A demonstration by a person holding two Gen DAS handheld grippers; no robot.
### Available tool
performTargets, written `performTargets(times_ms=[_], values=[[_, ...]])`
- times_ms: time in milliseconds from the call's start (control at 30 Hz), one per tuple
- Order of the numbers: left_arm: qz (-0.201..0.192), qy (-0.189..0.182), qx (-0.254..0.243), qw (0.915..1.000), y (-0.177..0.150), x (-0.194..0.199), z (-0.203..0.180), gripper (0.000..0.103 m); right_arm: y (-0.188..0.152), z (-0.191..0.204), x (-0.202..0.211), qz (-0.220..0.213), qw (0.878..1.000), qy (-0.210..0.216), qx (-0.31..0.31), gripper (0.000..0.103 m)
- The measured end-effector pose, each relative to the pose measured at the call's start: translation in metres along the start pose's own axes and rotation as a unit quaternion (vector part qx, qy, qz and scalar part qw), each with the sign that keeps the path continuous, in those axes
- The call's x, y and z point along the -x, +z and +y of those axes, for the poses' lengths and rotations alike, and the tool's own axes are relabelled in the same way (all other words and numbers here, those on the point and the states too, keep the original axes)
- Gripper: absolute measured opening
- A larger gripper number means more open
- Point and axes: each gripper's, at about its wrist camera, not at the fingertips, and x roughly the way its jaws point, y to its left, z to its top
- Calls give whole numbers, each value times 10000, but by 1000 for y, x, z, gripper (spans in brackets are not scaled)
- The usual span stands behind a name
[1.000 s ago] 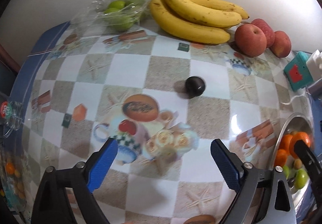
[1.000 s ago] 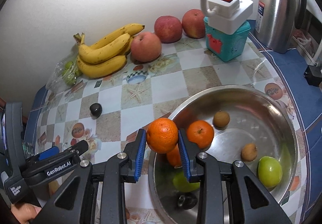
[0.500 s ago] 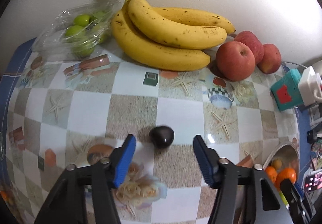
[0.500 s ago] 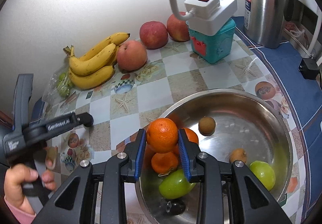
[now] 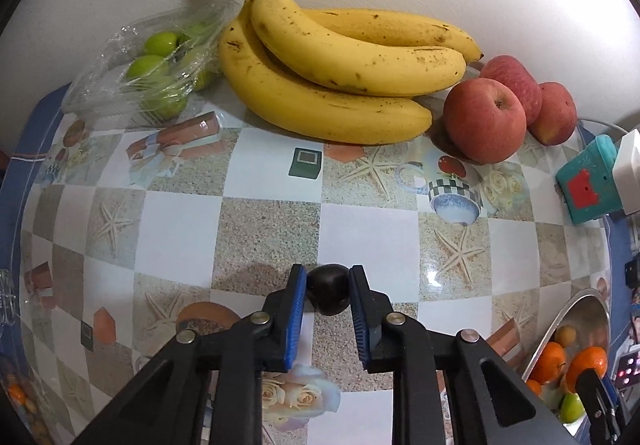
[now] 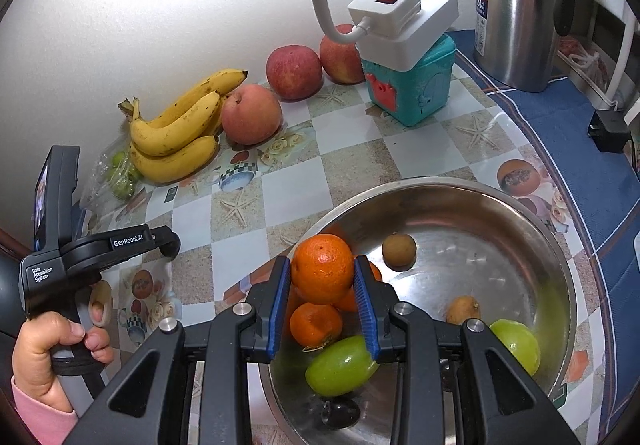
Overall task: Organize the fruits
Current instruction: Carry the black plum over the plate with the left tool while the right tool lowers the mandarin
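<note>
On my left gripper [image 6: 170, 245] I read "GenRobot.AI" along the arm and "Data Acquisition System" on the body, where my hand [image 6: 56, 349] grips the handle. The steel kettle [image 6: 516, 9] carries a label with "24"; the rest is too small to read.

A second ago my left gripper's [image 5: 327, 290] jaws stood wide, with the small dark fruit [image 5: 327, 289] well ahead of them on the patterned tablecloth [image 5: 176, 221]. Now they are pressed onto that fruit, which still sits on the cloth, the bananas [image 5: 340, 65] and apples [image 5: 484, 121] beyond it.

My right gripper [image 6: 322, 277] keeps pinching the orange [image 6: 322, 269] above the near rim of the steel bowl [image 6: 520, 221], as before. Other oranges, green fruits and small brown ones lie inside.
</note>
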Motion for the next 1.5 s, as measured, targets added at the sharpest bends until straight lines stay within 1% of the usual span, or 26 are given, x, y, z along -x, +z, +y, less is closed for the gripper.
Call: performTargets(times_ms=[133,167,233,267,333,500,533,567,633,833,933,1033,1167,1300,1367,1500], values=[[-3,-23,-1,10000,1,-3,3,25,0,0,2,-9,10000,27,14,33],[14,-34,-2,10000,0,-3,3,29,0,0,1,-7,10000,25,12,33],[64,-50,11,10000,-2,-4,8,34,0,0,0,22,10000,23,5,33],[77,-42,44,10000,-1,-5,10,39,-1,0,-1,40,10000,21,7,33],[106,-52,75,9999,-2,-11,9,43,-1,1,-3,68,10000,26,16,33],[152,-262,220,9993,-3,-16,16,42,-1,1,-2,53,10000,32,-9,33],[142,-264,224,9993,-4,-16,17,40,-1,0,-2,57,10000,29,-16,33],[128,-285,209,9993,-4,-15,17,33,-1,-1,-2,61,10000,25,-21,33],[106,-327,170,9993,-5,-13,16,27,-1,-1,-2,71,10000,29,-37,33],[20,-276,207,9994,-10,-1,13,26,0,-2,0,63,9999,76,-58,33],[-95,-339,238,9991,-17,16,14,26,0,-5,2,68,9999,98,-96,33],[-210,-472,237,9984,-33,35,9,26,-2,-12,6,73,9997,91,-193,33],[-287,-737,107,9968,-60,58,-11,26,-5,-23,20,17,9996,43,-293,33],[-285,-1073,-92,9938,-88,76,-41,26,-13,-32,32,-31,9994,-12,-351,33],[-279,-1152,-225,9927,-100,80,-56,26,-17,-35,37,-33,9993,-41,-374,33],[-276,-1294,-454,9902,-113,86,-79,26,-26,-40,46,-46,9989,-27,-457,33]])
